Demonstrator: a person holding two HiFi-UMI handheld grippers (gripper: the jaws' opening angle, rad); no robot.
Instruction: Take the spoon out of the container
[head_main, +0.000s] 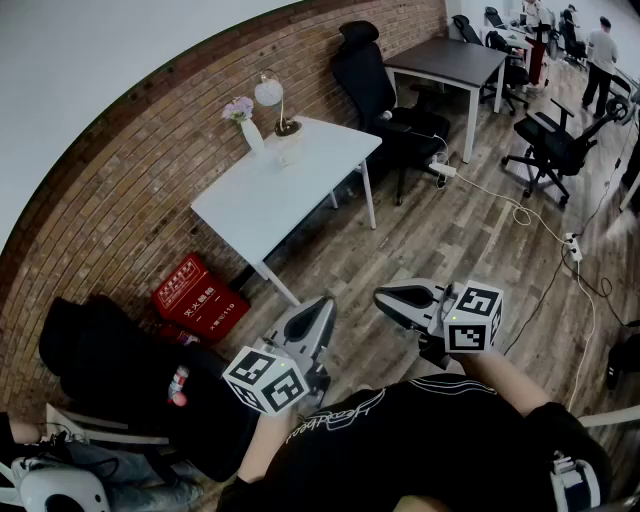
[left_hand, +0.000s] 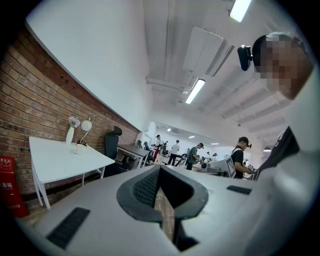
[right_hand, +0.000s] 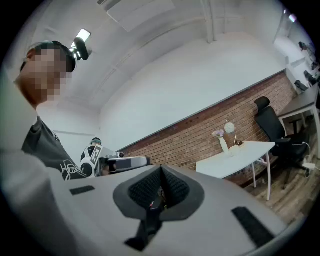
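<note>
A white table (head_main: 300, 190) stands by the brick wall, well ahead of me. Near its far corner are a small white container (head_main: 288, 150), a vase with flowers (head_main: 245, 125) and a round lamp (head_main: 269, 93). I cannot make out a spoon at this distance. Both grippers are held close to my chest, far from the table. My left gripper (head_main: 320, 312) is shut and empty, its pads meeting in the left gripper view (left_hand: 159, 172). My right gripper (head_main: 392, 296) is also shut with nothing held (right_hand: 161, 175). The container (left_hand: 81, 148) looks small in both gripper views (right_hand: 235, 148).
A red box (head_main: 200, 296) sits on the floor under the table's near end. A black office chair (head_main: 375, 85) and a dark desk (head_main: 450, 60) stand beyond it. Dark clothing lies heaped on a seat (head_main: 120, 380) at my left. Cables (head_main: 530, 215) run across the wood floor.
</note>
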